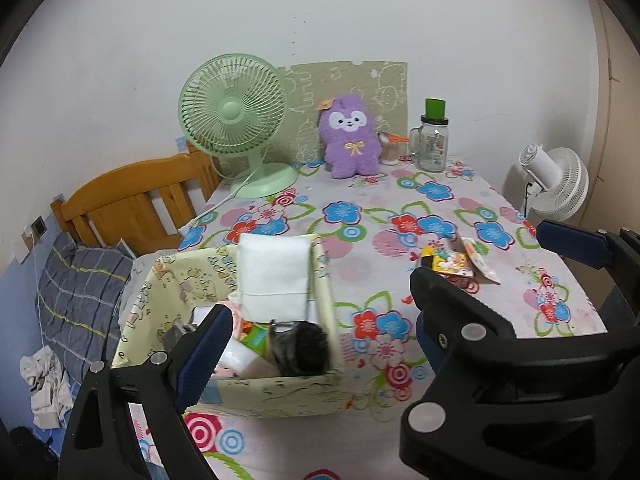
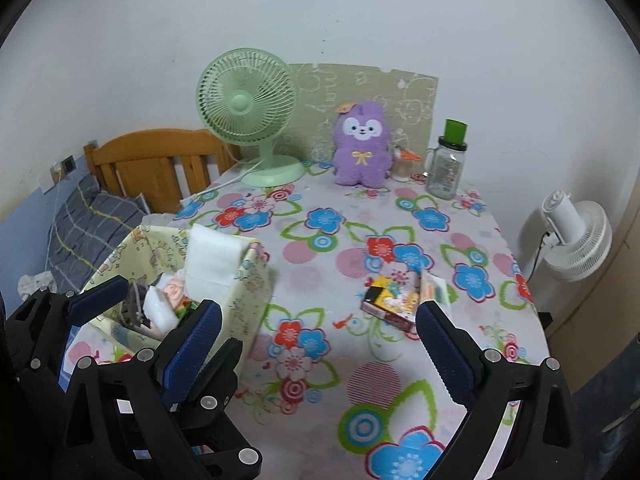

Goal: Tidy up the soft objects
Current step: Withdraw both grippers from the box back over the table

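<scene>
A: Hovering with both pairs of fingers spread and empty: left gripper [image 1: 320,294] above the fabric box [image 1: 280,396], right gripper [image 2: 318,308] above the flowered bench [image 2: 312,264]. Next soft thing, at a guess?

B: Probably the purple plush [image 1: 351,140], propped upright at the far edge of the bench, between the green fan [image 1: 234,114] and the glass jar [image 1: 434,146], well apart from both grippers.

A: Best way in?

B: Reach with the right, passing clear of the colourful packets [image 1: 452,260] near the right edge. Pinch across the belly rather than an ear, closing firmly to allow for squashy pile. Mind the jar and the small tub [image 1: 390,152] just beside the plush.

A: And after that?

B: Carry across to the box, already fairly full, with a white folded pad [image 1: 274,270] standing inside. Lower gently wherever room shows; steady the box wall with the left if needed.
</scene>
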The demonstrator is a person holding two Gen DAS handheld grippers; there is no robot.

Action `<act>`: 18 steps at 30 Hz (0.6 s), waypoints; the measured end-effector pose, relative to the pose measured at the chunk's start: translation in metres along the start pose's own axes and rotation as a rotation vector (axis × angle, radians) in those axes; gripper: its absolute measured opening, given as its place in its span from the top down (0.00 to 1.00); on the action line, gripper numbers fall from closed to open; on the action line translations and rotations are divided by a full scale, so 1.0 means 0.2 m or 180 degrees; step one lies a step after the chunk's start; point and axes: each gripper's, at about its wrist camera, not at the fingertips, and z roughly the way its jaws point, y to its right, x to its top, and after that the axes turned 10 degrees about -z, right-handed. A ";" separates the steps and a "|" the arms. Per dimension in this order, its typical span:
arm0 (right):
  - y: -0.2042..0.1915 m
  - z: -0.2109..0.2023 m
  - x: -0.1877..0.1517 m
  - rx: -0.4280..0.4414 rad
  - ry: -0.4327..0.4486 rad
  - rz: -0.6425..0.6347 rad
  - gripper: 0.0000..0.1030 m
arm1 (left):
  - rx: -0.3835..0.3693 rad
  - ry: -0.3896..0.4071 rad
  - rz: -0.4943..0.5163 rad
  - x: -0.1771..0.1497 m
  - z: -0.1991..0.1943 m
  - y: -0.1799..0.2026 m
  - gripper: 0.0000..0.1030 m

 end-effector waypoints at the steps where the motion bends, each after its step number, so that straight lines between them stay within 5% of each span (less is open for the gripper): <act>1: 0.01 -0.01 -0.01 -0.0012 0.0005 0.0005 0.04 | -0.0010 0.0001 0.0004 0.00 -0.01 0.01 0.09; 18: 0.26 -0.15 -0.11 -0.0205 0.0070 0.0083 0.04 | -0.0206 0.0073 0.0062 -0.02 -0.07 0.30 0.09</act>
